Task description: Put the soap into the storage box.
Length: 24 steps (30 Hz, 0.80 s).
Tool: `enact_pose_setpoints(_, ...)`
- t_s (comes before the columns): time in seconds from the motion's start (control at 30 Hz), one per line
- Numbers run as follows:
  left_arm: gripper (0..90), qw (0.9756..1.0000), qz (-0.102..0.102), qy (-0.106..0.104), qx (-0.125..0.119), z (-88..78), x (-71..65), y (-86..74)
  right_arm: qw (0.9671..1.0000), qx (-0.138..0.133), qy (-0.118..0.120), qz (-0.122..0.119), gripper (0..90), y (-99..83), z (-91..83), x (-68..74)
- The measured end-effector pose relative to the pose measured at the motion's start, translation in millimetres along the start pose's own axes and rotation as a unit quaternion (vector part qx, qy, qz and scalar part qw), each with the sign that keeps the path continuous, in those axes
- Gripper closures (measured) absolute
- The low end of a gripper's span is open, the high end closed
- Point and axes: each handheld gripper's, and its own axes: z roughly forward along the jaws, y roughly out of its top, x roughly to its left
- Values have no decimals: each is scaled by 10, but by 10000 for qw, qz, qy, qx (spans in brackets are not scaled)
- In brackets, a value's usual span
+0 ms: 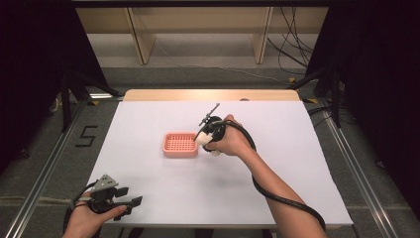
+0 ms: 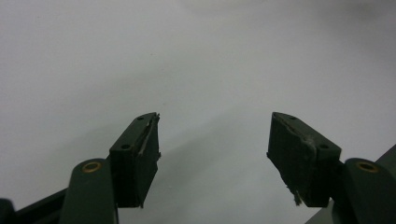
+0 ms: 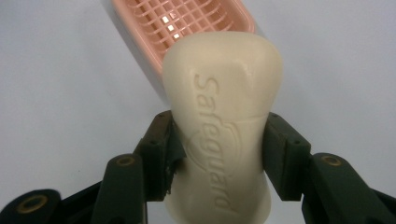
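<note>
High view: right tongs (image 1: 202,140) clamp a cream soap bar (image 3: 223,112) w/ "Safeguard" embossed, held at right edge of pink grid soap dish (image 1: 181,145), mid white counter (image 1: 148,119). Left tongs (image 2: 212,140) spread wide, nothing between, near counter's front-left corner.

"Safeguard" embossed w/ curved swoosh on cream soap bar (image 3: 219,126), readable in right gripper view, running lengthwise along bar. Digit "5" marked in black on grey floor (image 1: 87,136), left of table, high view. No other legible txt, labels or nos.
</note>
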Motion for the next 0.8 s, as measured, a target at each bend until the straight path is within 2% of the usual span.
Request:
enact_pose_setpoints(0.07,335,10000,10,0,2,-3,2,1,10000,-2,-1,23,505,9,10,1)
enact_pose_setpoints(0.13,335,9996,-188,3,-187,24,-26,-4,10000,-27,-5,-44,505,19,23,-8)
enact_pose_setpoints(0.2,335,9997,-176,7,-170,21,-23,-4,10000,-25,-8,-12,505,28,32,-3)
enact_pose_setpoints(0.27,334,9998,-122,2,-161,17,-18,-5,9999,-24,-12,-104,505,43,47,-12)
enact_pose_setpoints(0.37,335,9998,-123,12,-169,17,-18,-5,10000,-7,7,-36,505,59,53,0)
enact_pose_setpoints(0.5,335,9998,-110,63,-129,8,-23,-2,10000,-8,1,-77,505,86,62,-4)
enact_pose_setpoints(0.6,335,9998,-119,8,-156,14,-19,-4,10000,-29,-10,-67,505,105,67,-7)
enact_pose_setpoints(0.7,335,9999,-88,4,-136,13,-14,-5,9999,-51,-6,-157,505,124,72,-20)
enact_pose_setpoints(0.73,335,9998,-112,-1,-162,16,-18,-5,10000,-30,-1,-61,506,130,70,-7)
enact_pose_setpoints(0.8,335,9998,-122,9,-170,17,-19,-5,9999,-38,-15,-159,505,140,74,-17)
